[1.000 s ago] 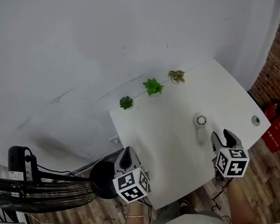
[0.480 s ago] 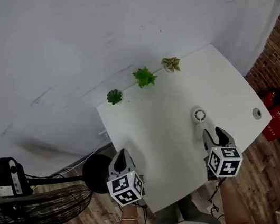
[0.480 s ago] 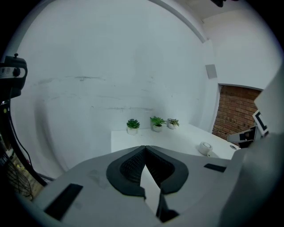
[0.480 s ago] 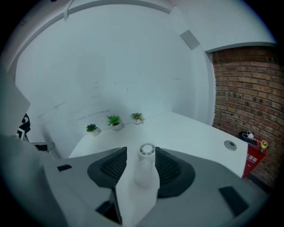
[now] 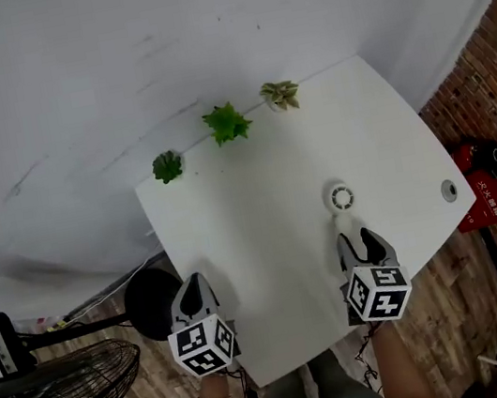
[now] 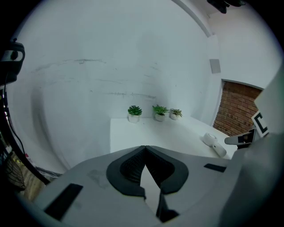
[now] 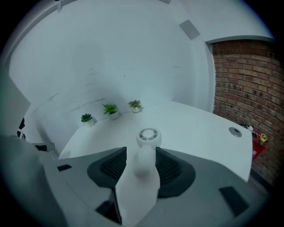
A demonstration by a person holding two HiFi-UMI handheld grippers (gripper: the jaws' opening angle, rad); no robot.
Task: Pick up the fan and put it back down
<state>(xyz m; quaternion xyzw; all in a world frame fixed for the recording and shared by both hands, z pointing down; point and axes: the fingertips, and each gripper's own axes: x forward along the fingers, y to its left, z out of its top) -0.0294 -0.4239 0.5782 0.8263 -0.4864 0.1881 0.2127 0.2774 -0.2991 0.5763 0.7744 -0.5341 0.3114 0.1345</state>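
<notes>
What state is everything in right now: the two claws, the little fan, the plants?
fan: lying flat on the table, not yet lifted.
right claw: open, jaws either side of the fan handle.
left claw: shut, holding nothing.
potted plants: upright, in a row at the table's far edge.

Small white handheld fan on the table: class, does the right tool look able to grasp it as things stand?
Probably yes. The right tool stands open, with the handle of the small white handheld fan between its jaws, and nothing on the white table blocks it.
</notes>
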